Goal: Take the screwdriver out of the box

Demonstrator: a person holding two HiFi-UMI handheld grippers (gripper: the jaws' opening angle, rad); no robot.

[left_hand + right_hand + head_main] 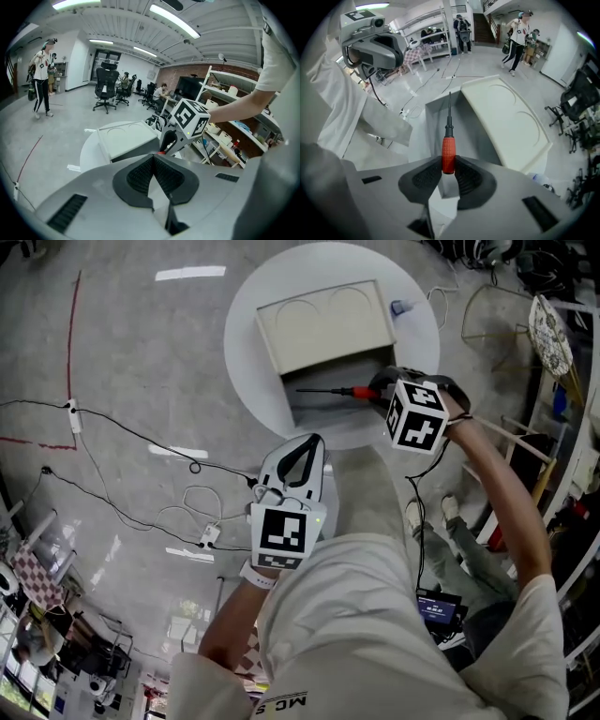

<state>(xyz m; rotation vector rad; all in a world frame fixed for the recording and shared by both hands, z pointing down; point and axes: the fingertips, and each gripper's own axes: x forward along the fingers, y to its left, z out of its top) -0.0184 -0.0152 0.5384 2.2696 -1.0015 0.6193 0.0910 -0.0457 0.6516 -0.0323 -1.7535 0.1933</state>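
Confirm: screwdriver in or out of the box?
In: the screwdriver lies over the open compartment of the box, right gripper shut on its red handle.

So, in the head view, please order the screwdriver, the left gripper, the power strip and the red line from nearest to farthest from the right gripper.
1. The screwdriver: gripped by the right gripper itself.
2. The left gripper: below and to the left.
3. The power strip: on the floor, farther to the lower left.
4. The red line: on the floor at the far left.

Round white table [248,343], box [323,324] on it (beige)
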